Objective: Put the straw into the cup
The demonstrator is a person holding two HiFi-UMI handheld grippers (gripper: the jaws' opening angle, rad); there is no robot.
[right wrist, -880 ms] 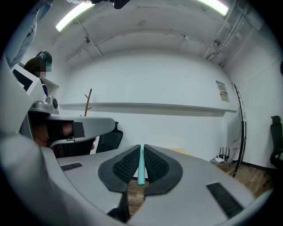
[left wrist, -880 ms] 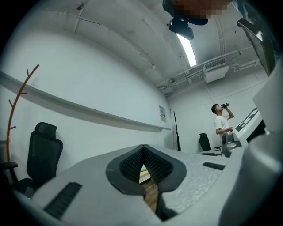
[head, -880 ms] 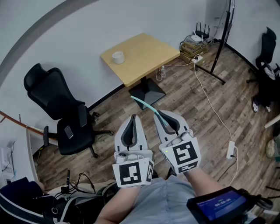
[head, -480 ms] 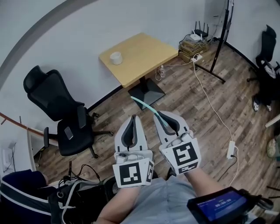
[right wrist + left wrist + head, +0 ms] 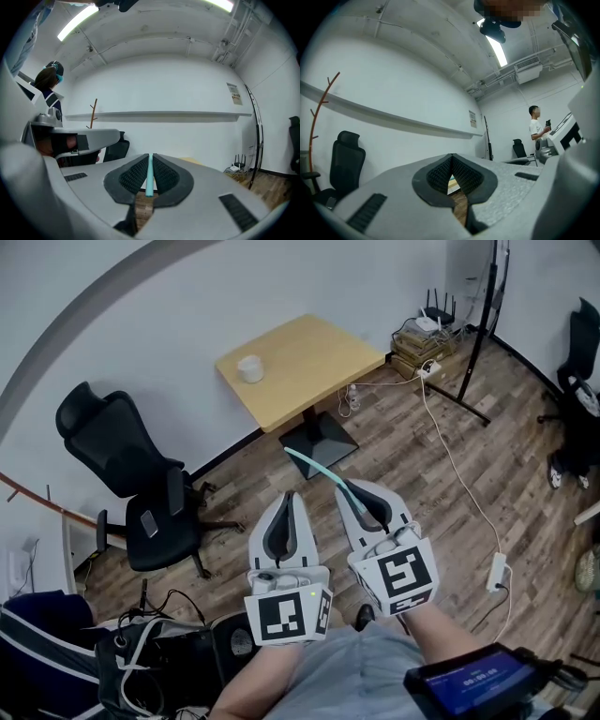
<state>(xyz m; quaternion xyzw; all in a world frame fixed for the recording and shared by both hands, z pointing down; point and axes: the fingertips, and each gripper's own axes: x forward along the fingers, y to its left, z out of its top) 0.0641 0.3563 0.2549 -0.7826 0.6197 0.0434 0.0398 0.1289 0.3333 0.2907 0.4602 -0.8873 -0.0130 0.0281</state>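
A pale teal straw sticks out forward and left from my right gripper, whose jaws are shut on it; in the right gripper view the straw stands clamped between the ribbed pads. A small white cup sits on the far left part of a square wooden table, well ahead of both grippers. My left gripper is held beside the right one, jaws shut with nothing between them. Both grippers hang over the wooden floor, short of the table.
A black office chair stands to the left against the white wall. A white cable runs across the floor on the right to a power strip. A router and boxes sit in the far corner beside a black stand. Bags lie near left.
The whole view has shifted slightly; the table and cup sit a little lower and to the right in the head view. Both grippers keep their pose, the straw still clamped.
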